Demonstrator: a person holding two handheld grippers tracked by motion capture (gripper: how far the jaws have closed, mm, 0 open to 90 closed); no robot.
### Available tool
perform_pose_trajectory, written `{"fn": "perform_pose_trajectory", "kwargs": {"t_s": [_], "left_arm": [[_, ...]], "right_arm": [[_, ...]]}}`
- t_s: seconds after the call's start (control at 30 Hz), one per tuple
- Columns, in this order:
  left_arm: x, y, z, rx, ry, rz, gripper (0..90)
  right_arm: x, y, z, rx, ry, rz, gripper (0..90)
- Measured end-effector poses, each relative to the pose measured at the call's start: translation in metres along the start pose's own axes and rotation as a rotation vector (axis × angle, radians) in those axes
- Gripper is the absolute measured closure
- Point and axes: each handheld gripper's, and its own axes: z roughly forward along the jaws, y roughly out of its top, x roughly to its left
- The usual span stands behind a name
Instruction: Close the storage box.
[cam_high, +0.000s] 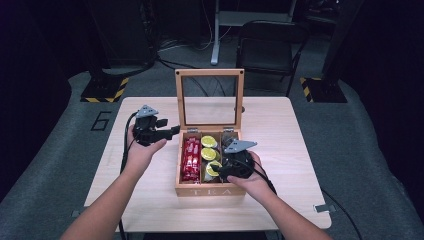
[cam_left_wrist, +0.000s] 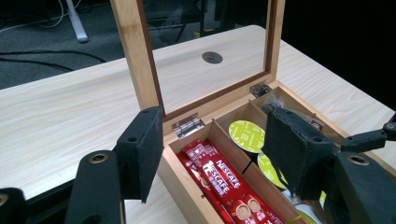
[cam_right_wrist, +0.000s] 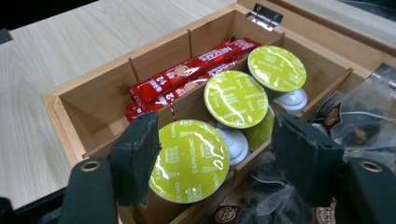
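A wooden tea box (cam_high: 207, 191) stands mid-table with its glass lid (cam_high: 210, 73) upright. Red Nescafe sachets (cam_high: 191, 159) lie in its left compartment, and three green-lidded capsules (cam_right_wrist: 233, 98) sit in the middle one. Dark packets (cam_right_wrist: 359, 121) fill the right compartment. My right gripper (cam_high: 218, 169) hovers over the box, jaws open (cam_right_wrist: 219, 158) on either side of the nearest capsule (cam_right_wrist: 189, 161). Its left pad is at the capsule's edge and its right pad stands apart from it. My left gripper (cam_high: 169, 126) is held left of the box, open and empty (cam_left_wrist: 217, 154), pointing at the lid hinge.
The light wooden table (cam_high: 280, 130) has a round cable hole (cam_left_wrist: 212, 57) behind the lid. A black chair (cam_high: 267, 45) and a stand's legs are on the floor beyond the far edge. Bare tabletop lies left and right of the box.
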Motion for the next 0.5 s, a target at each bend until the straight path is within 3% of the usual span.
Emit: {"fn": "perform_pose_trajectory", "kwargs": {"t_s": [0.5], "left_arm": [[0.0019, -0.0006, -0.0016, 0.003, 0.004, -0.007, 37.7]], "right_arm": [[0.0073, -0.0041, 0.0108, 0.023, 0.019, -0.011, 31.8]]}}
